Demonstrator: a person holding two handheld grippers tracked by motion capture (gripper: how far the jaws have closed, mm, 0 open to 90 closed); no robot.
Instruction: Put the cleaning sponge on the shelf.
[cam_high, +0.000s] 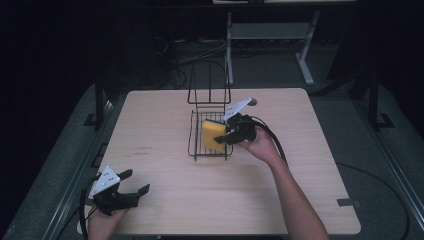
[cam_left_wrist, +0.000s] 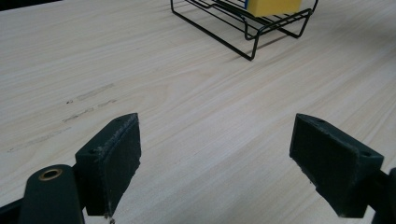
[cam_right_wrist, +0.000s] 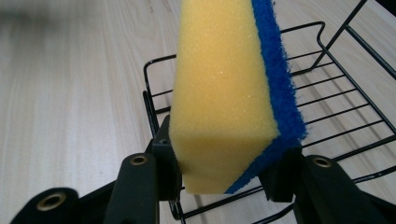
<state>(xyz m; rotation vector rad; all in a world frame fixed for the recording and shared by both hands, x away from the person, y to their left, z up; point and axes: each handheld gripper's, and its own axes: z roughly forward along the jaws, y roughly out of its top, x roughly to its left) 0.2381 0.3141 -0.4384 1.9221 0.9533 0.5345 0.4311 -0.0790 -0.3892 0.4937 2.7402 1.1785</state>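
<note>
Our right claw grips the sponge over the wire rack.

We pinch the yellow sponge, blue scouring side on one face, upright between the jaws, just above the black rack at the middle of the pale wood-grain counter. Our left claw hovers released, jaws spread wide, at the near left corner, well apart from the rack. Faint scuff marks show left of the rack. Around the counter the room is dark, with cables on a grey floor and a white desk frame far behind.
</note>
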